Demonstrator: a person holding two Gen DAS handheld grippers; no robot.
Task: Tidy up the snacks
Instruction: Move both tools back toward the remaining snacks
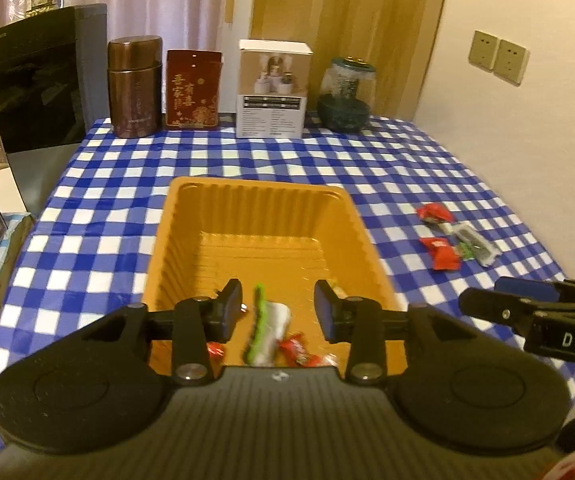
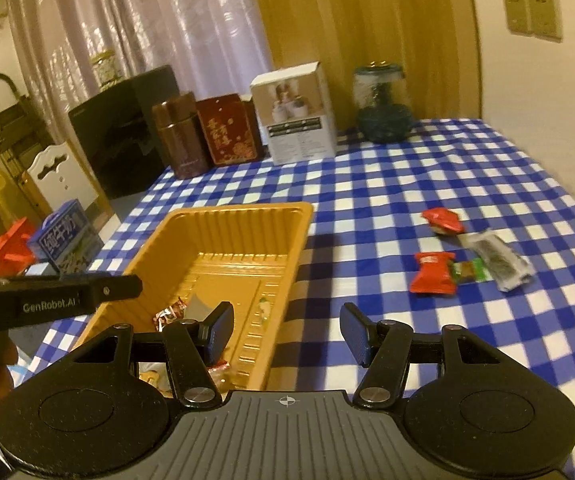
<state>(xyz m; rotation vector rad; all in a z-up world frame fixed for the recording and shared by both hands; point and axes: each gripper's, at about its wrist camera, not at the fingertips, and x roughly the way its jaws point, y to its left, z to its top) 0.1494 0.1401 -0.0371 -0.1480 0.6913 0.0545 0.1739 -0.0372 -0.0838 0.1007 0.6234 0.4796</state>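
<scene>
An orange plastic tray [image 1: 255,186] [image 2: 239,210] stands on the blue-checked tablecloth. My left gripper [image 1: 277,304] hangs open over its near end. A blurred green-and-white packet [image 1: 265,328] lies below the gap, untouched by the pads, beside red wrapped candies [image 1: 299,350]. To the tray's right, several loose snacks lie on the cloth: two red packets [image 2: 443,220] [image 2: 433,272], a small green candy [image 2: 469,270] and a clear dark packet [image 2: 495,260]. My right gripper [image 2: 287,328] is open and empty over the tray's right rim, short of those snacks.
Along the table's far edge stand a brown canister [image 1: 135,86], a red box [image 1: 193,88], a white carton [image 1: 273,88] and a glass jar [image 1: 347,96]. A black appliance [image 1: 43,80] sits at the far left. A wall runs close along the right.
</scene>
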